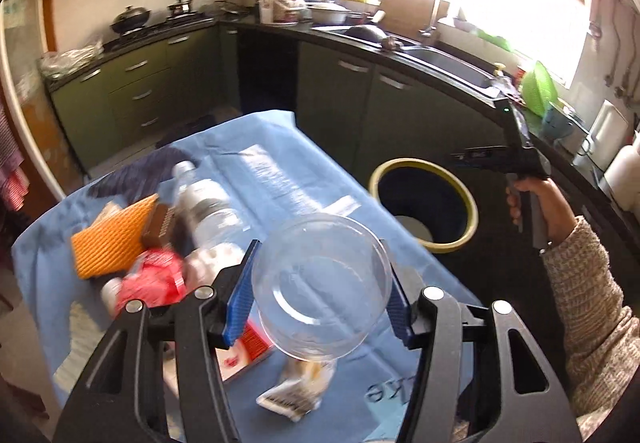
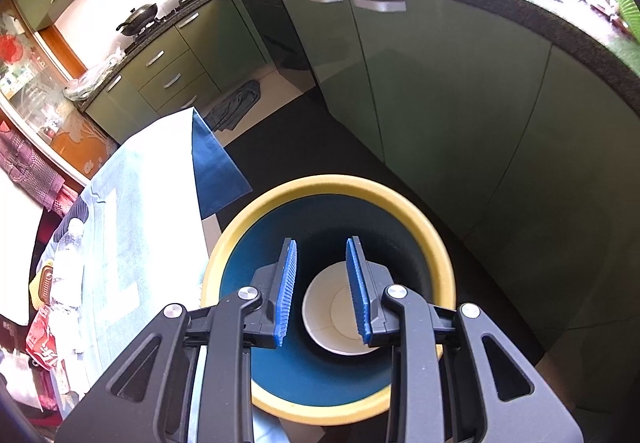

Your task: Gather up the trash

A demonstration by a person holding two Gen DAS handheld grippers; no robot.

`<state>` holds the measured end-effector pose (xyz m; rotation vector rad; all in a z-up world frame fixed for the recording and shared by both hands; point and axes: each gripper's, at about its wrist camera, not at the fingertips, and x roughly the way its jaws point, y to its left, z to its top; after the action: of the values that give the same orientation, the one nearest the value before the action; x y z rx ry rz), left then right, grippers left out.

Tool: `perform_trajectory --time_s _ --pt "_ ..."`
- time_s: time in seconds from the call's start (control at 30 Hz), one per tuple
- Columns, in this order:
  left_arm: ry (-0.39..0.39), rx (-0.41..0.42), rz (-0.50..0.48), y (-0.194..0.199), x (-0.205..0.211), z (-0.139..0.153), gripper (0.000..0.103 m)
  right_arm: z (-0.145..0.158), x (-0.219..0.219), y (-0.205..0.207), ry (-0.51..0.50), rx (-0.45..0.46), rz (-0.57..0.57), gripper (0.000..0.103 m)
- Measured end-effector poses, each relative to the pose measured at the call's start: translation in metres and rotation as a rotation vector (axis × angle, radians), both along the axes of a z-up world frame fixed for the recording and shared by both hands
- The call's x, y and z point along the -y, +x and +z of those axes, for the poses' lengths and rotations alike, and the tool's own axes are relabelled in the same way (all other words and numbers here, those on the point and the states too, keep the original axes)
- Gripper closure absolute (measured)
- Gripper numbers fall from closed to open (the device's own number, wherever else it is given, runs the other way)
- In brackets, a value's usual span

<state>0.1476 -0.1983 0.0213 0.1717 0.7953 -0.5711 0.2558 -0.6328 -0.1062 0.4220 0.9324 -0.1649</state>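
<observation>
Left wrist view: left gripper [image 1: 320, 293] pinching clear round plastic cup [image 1: 320, 283], mouth facing camera, axis along fingers. Right gripper [image 2: 321, 291] spread, empty, over yellow-rimmed blue bin [image 2: 332, 187].

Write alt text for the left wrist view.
The left gripper holds a clear plastic cup above a blue-covered table strewn with trash. Beyond the table stands a yellow-rimmed bin; at right, a hand holds the other gripper.
</observation>
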Motion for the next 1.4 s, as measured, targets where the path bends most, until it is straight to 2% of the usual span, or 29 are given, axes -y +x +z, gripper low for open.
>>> perform_trajectory --time_s 0.17,0.33,0.5,0.53,0.57,0.67,0.83,0.87,1.0,1.13,1.2,1.33,1.4 --pt "-0.01 -0.046 -0.129 0.041 0.121 -0.02 0.049 0.01 0.005 -0.018 -0.048 0.023 0.002 0.076" --pt "0.038 -0.135 -0.168 0.082 0.212 -0.067 0.049 0.015 0.015 -0.038 -0.078 0.03 -0.002 0.077" --pt "0.073 -0.166 -0.121 0.113 0.26 -0.105 0.049 0.016 0.029 -0.052 -0.089 0.03 -0.022 0.077" --pt "0.07 -0.183 -0.114 0.118 0.267 -0.11 0.046 0.016 0.032 -0.054 -0.088 0.027 -0.024 0.077" --pt "0.073 -0.204 -0.102 0.124 0.273 -0.115 0.039 0.016 0.034 -0.056 -0.086 0.026 -0.025 0.077" --pt "0.068 -0.217 -0.083 0.126 0.278 -0.112 0.037 0.015 0.036 -0.062 -0.093 0.019 -0.026 0.077" --pt "0.002 -0.175 -0.069 0.106 0.237 -0.068 0.036 0.016 0.027 -0.063 -0.087 0.018 -0.003 0.075" --pt "-0.009 -0.156 -0.068 0.099 0.226 -0.057 0.033 0.017 0.022 -0.061 -0.084 0.018 0.007 0.071" --pt "-0.03 -0.058 -0.04 0.063 0.16 -0.015 0.026 0.024 -0.016 -0.049 -0.089 0.024 0.089 0.071" --pt "-0.023 0.026 0.028 0.03 0.089 0.004 0.011 0.037 -0.071 -0.031 -0.084 0.033 0.214 0.07" --pt "-0.014 0.069 0.085 0.015 0.049 0.007 0.007 0.045 -0.103 -0.022 -0.086 0.045 0.278 0.065" --pt "0.017 0.143 0.229 -0.007 -0.028 0.012 0.007 0.055 -0.168 -0.006 -0.063 0.053 0.411 0.037" --pt "0.034 0.173 0.324 -0.016 -0.068 0.012 0.007 0.058 -0.198 0.004 -0.064 0.042 0.47 0.036"
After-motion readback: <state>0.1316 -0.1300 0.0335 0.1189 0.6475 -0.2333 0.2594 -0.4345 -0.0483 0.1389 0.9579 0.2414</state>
